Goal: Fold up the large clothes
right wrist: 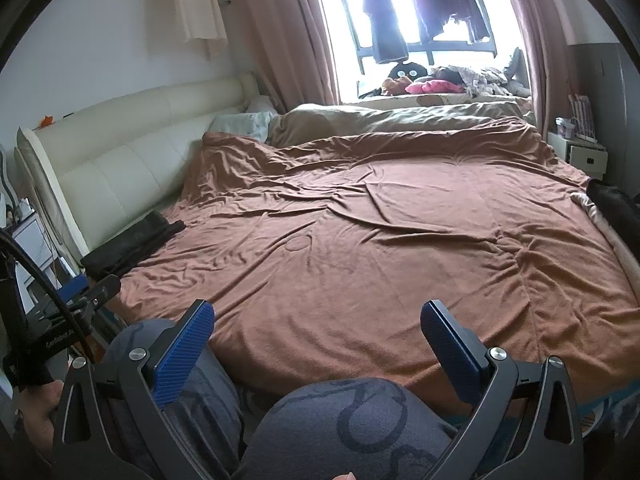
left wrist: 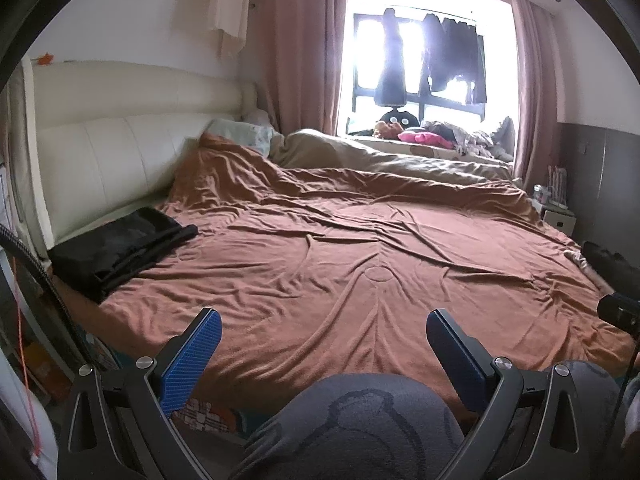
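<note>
The left hand-held gripper (left wrist: 324, 320) is held with its blue-padded fingers (left wrist: 192, 356) spread wide, and nothing is gripped between them. The right hand-held gripper (right wrist: 318, 314) is likewise spread wide and nothing is held in it. Both are poised low over the near edge of the bed (left wrist: 340, 264), above the person's knees in grey patterned trousers (left wrist: 352, 420).

A folded black garment (left wrist: 120, 240) is seen ahead and to the left of the left hand-held gripper, lying on the rust-brown cover beside the cream padded headboard (left wrist: 112, 152). From the right wrist view the same garment (right wrist: 132, 244) is found far to the left, well apart from the right hand-held gripper. A further dark item (right wrist: 612, 204) is seen at the bed's right edge; what it is cannot be told.

Straight ahead, beyond a beige quilt (left wrist: 380, 156), dark clothes (left wrist: 456, 56) are hung in the bright window, with pink curtains (left wrist: 304, 48) drawn aside.
</note>
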